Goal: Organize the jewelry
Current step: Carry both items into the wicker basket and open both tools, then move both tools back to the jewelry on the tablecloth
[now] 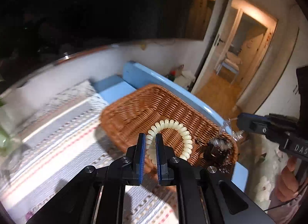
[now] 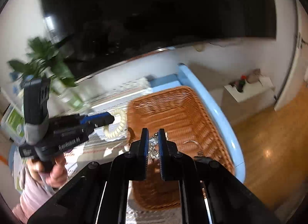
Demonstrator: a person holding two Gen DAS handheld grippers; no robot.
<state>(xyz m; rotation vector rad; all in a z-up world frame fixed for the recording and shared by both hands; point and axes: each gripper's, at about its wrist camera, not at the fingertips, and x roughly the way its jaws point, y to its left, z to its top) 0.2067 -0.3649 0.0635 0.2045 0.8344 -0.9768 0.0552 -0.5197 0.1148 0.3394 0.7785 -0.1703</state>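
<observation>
Left tongs (image 1: 149, 143) pinch cream bead bracelet (image 1: 173, 135), loop arching rightward.

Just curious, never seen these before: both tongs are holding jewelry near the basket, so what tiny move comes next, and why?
Probably carry the cream bead bracelet in the left tongs over the wicker basket; it hangs just short of it.
</observation>
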